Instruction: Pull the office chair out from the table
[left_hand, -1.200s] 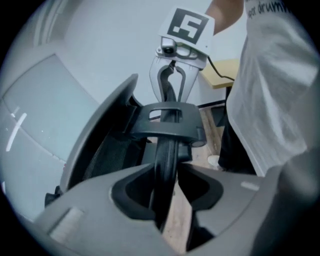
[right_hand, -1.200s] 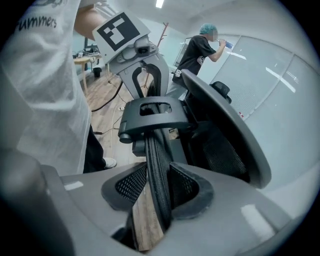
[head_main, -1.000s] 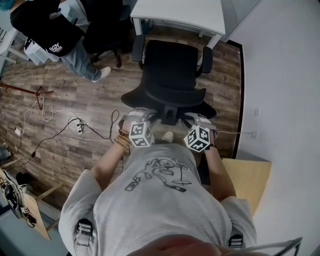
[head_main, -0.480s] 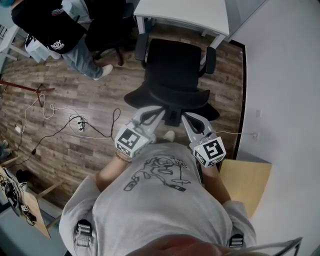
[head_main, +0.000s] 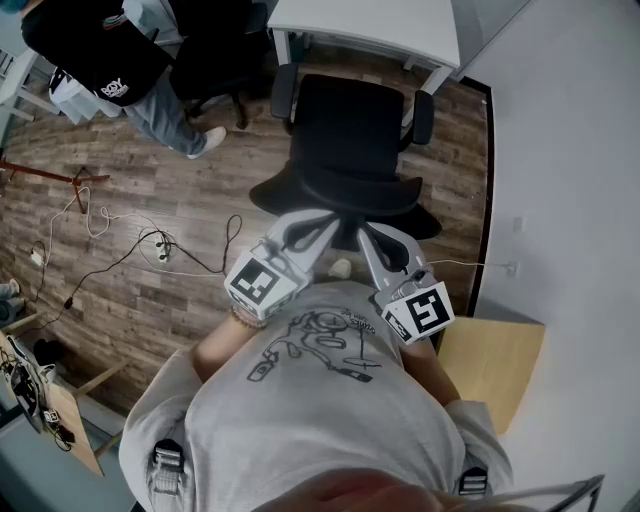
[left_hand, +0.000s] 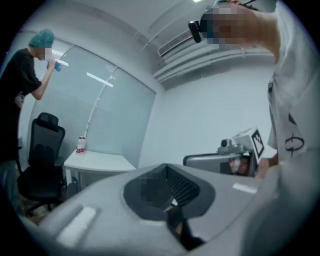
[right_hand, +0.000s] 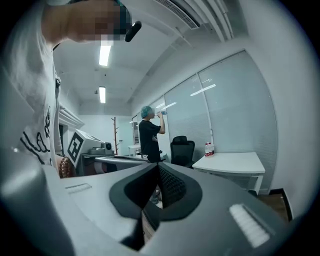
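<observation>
The black office chair (head_main: 345, 135) stands just in front of the white table (head_main: 365, 25), with its backrest toward me. Both grippers are raised and point level over the top of the backrest. My left gripper (head_main: 322, 222) is shut with nothing between its jaws, and so is my right gripper (head_main: 370, 235). Whether either tip touches the backrest I cannot tell. In the left gripper view the shut left gripper (left_hand: 166, 166) hides the chair, and the table (left_hand: 97, 160) shows beyond it. The right gripper view shows the shut right gripper (right_hand: 157, 166) and the table (right_hand: 232, 162).
A person in a black shirt (head_main: 100, 60) stands at the upper left beside a second black chair (head_main: 210, 60). Cables (head_main: 150, 245) lie on the wooden floor to the left. A white wall (head_main: 570, 200) runs along the right, with a wooden board (head_main: 495, 360) by it.
Both grippers have risen and swung from pointing down to pointing level, their marker cubes coming back toward my body. The chair has stayed put.
</observation>
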